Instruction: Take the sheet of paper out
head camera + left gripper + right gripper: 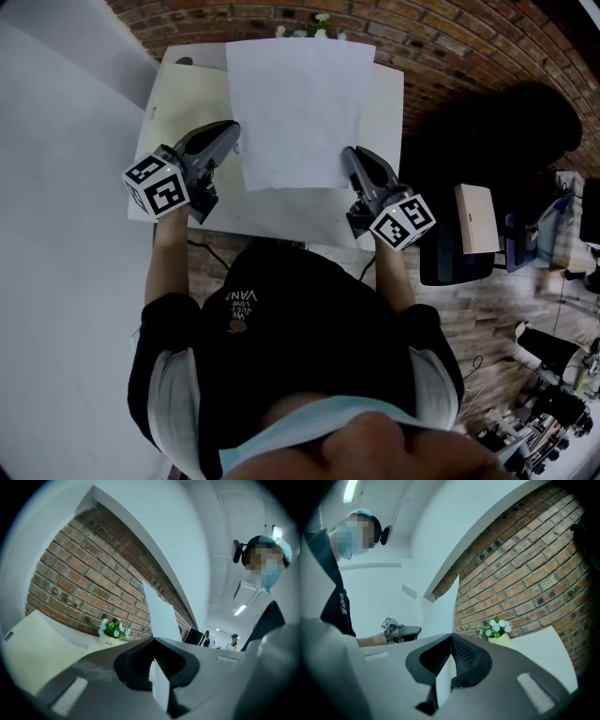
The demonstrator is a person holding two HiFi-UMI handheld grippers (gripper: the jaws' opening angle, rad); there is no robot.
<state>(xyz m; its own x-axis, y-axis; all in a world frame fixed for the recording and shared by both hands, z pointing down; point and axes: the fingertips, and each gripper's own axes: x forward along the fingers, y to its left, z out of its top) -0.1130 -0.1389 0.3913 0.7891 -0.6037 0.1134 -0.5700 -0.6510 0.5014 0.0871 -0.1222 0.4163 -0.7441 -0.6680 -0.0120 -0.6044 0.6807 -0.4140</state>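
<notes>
A white sheet of paper (295, 108) hangs spread flat above the small white table (192, 112). My left gripper (234, 131) is shut on the sheet's near left corner, and my right gripper (345, 155) is shut on its near right corner. In the left gripper view the sheet of paper (161, 616) rises edge-on from between the closed jaws of the left gripper (154, 665). In the right gripper view the sheet of paper (443, 609) stands up out of the right gripper (451, 660), and the left gripper (408, 631) shows beyond it.
A small pot of white flowers (309, 26) stands at the table's far edge against the brick wall (450, 37). A white wall (56, 234) runs along the left. A dark chair (459, 248) with a cardboard box (476, 217) stands to the right, with cluttered gear (553, 394) beyond.
</notes>
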